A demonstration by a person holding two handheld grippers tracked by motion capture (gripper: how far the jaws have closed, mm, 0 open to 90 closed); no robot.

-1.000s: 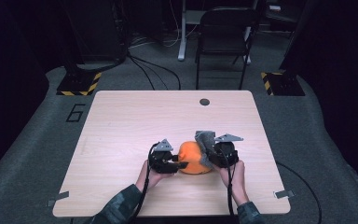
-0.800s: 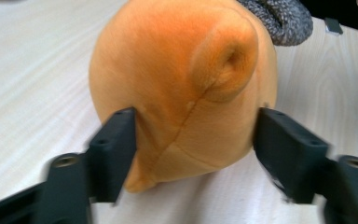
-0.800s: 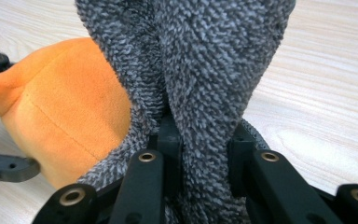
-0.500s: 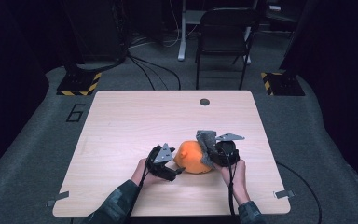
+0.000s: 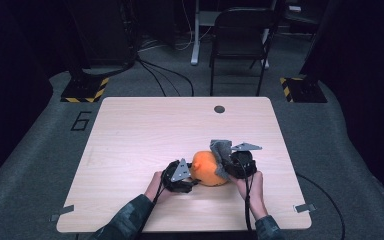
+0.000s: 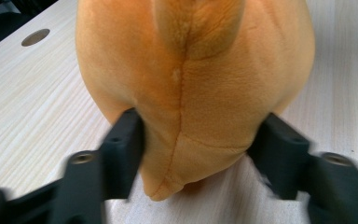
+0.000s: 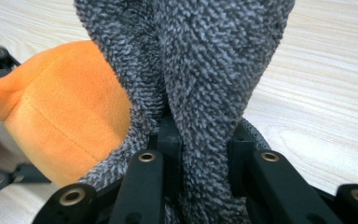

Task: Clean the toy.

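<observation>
One orange plush toy (image 5: 207, 168) and one grey knitted cloth (image 5: 221, 154) lie near the front of one worktop (image 5: 145, 135), between two claws; one chair (image 5: 242, 35) stands beyond.

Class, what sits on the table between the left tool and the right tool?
In the high view, the orange plush toy sits between the left tool and the right tool, partly wrapped in grey cloth.

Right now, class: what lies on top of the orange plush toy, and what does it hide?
A grey knitted cloth drapes over the orange plush toy on the right gripper side; that gripper pinches a fold of it. The toy's surface beneath the cloth is covered and cannot be seen.
</observation>
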